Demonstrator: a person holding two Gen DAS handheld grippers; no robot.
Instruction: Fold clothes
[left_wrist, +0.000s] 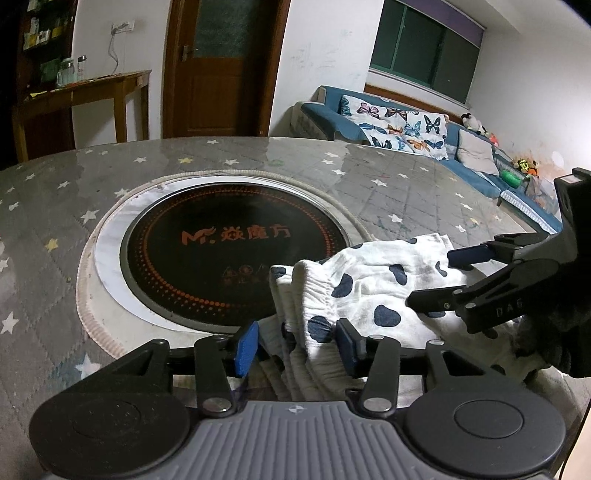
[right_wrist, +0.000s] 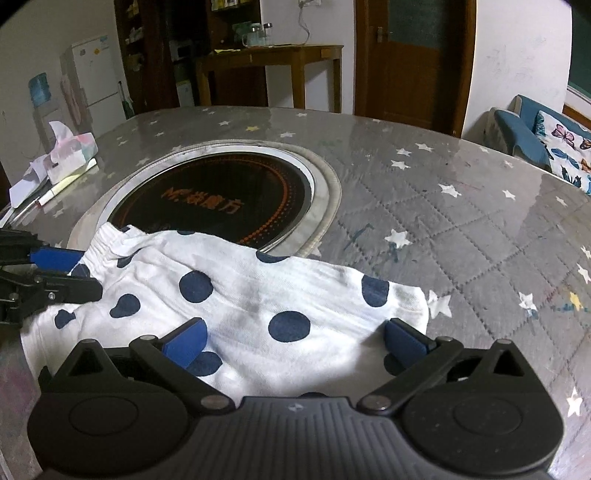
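A white garment with navy spots (left_wrist: 369, 280) (right_wrist: 258, 291) lies folded on the grey star-patterned table (left_wrist: 406, 184) (right_wrist: 443, 221), its far edge overlapping the round black cooktop (left_wrist: 229, 254) (right_wrist: 221, 195). My left gripper (left_wrist: 297, 347) (right_wrist: 90, 275) is at the gathered waistband end. Its blue pads stand partly apart with the bunched waistband between them, and a gap shows beside the left pad. My right gripper (right_wrist: 295, 343) (left_wrist: 428, 278) is wide open just over the garment's other end, its pads (right_wrist: 186, 341) resting low on either side of the cloth without pinching it.
A tissue pack (right_wrist: 70, 151) and a pen (right_wrist: 66, 184) lie at the table's far left. Beyond the table stand a blue sofa with butterfly cushions (left_wrist: 406, 125), a wooden side table (left_wrist: 92, 88) and a door. A hand in a dark sleeve (left_wrist: 554, 332) holds the right gripper.
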